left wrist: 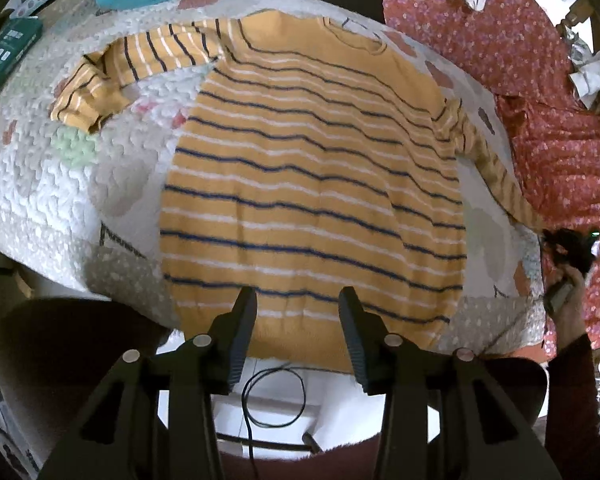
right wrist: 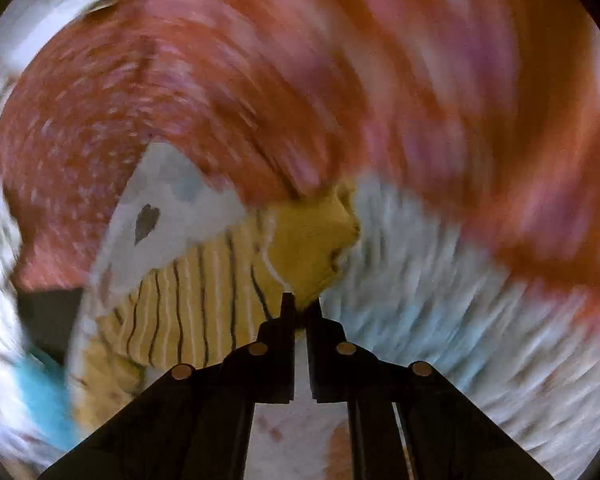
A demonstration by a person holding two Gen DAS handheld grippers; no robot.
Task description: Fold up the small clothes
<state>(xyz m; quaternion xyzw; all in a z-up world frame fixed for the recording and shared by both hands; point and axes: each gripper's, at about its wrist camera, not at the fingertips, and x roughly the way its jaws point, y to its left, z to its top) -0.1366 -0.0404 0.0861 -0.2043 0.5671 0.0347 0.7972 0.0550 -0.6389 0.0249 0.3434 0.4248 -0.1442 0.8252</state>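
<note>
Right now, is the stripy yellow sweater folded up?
No, the sweater lies spread flat on the quilt, with both sleeves stretched out to the sides.

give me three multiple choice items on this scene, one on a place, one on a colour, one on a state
1. What does the sweater lie on?
A. a quilt
B. a bare floor
C. a chair

2. The sweater's main colour?
A. green
B. mustard yellow
C. black

3. The left gripper is:
A. shut on the hem
B. open with nothing between its fingers
C. holding a cable

Key: 1 A, the white quilt spreads under it; 2 B, yellow with dark blue and white stripes; 3 B, its fingers stand apart above the hem, touching nothing.
</note>
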